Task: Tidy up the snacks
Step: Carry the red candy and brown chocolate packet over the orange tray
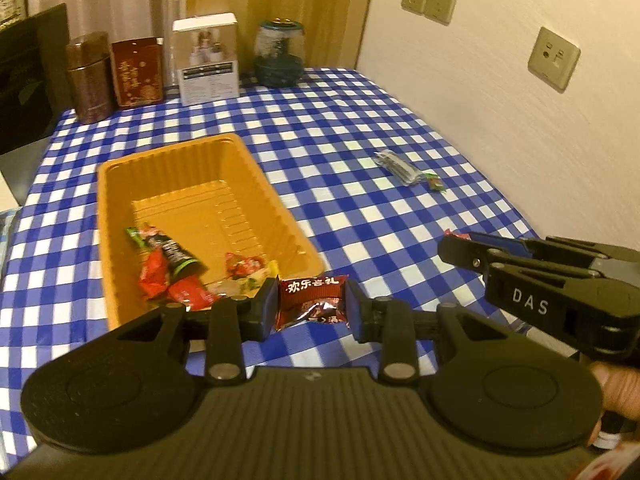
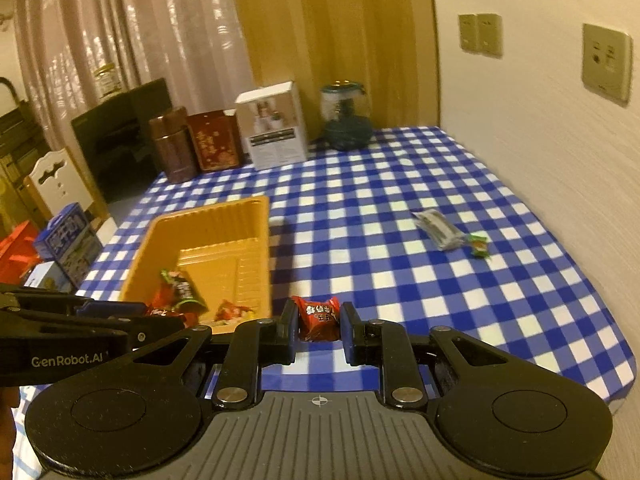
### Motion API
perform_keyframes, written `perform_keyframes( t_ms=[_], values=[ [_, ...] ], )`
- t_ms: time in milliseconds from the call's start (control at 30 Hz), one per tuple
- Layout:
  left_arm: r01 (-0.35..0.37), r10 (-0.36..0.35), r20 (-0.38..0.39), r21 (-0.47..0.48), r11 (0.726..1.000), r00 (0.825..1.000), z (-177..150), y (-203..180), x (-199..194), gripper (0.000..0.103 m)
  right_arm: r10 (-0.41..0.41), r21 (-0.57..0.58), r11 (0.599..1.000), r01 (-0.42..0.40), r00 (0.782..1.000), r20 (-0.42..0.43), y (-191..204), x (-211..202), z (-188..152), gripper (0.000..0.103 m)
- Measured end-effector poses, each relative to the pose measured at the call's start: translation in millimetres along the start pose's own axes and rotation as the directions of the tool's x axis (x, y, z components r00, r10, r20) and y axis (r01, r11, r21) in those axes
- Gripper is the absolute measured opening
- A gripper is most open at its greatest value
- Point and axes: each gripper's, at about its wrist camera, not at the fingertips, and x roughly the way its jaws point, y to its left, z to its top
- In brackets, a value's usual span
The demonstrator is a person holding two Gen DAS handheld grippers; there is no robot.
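An orange plastic tray [image 1: 120,184] lies on the blue checked tablecloth and holds several wrapped snacks [image 1: 168,264]. My left gripper [image 1: 312,308] is shut on a dark red snack packet [image 1: 310,300] just off the tray's near right corner. My right gripper [image 2: 319,322] is shut on a small red candy packet [image 2: 318,316], right of the tray [image 2: 160,232]. It also shows from the side in the left wrist view [image 1: 456,246]. A silver packet [image 2: 436,226] and a small green candy [image 2: 479,245] lie on the cloth at the right.
At the table's back stand a brown tin [image 1: 90,76], a red tin [image 1: 138,72], a white box [image 1: 208,60] and a glass jar [image 1: 280,54]. A wall with sockets [image 1: 554,60] borders the right side. Boxes [image 2: 68,244] sit off the table's left edge.
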Motion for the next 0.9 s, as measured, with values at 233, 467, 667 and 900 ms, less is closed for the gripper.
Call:
perform_keyframes(
  t_ms=[233,467,667,900],
  values=[
    [-0.035,0.035,0.015,-0.031,0.999,0.999,-6.1,20.8,-13.0,0.032,0.04,-0.043,0.998,-0.041,0.999,-0.007,23.6,4.6,1.7,0.022],
    [-0.082,0.084,0.018,-0.092,0.992,0.996,-10.9,53.2,-18.7,0.032,0.072,-0.074,0.995,-0.073,0.997,-0.022,44.5,17.1,5.5,0.022],
    [-0.111,0.116,0.024,-0.139,0.984,0.993,-8.3,76.3,-16.7,0.032,0.098,-0.092,0.991,-0.101,0.995,-0.036,58.5,35.3,10.1,0.022],
    [-0.127,0.132,0.016,-0.178,0.976,0.991,-2.4,93.9,-1.4,0.032,0.123,-0.111,0.985,-0.129,0.991,-0.057,70.9,60.0,15.8,0.022]
  ],
)
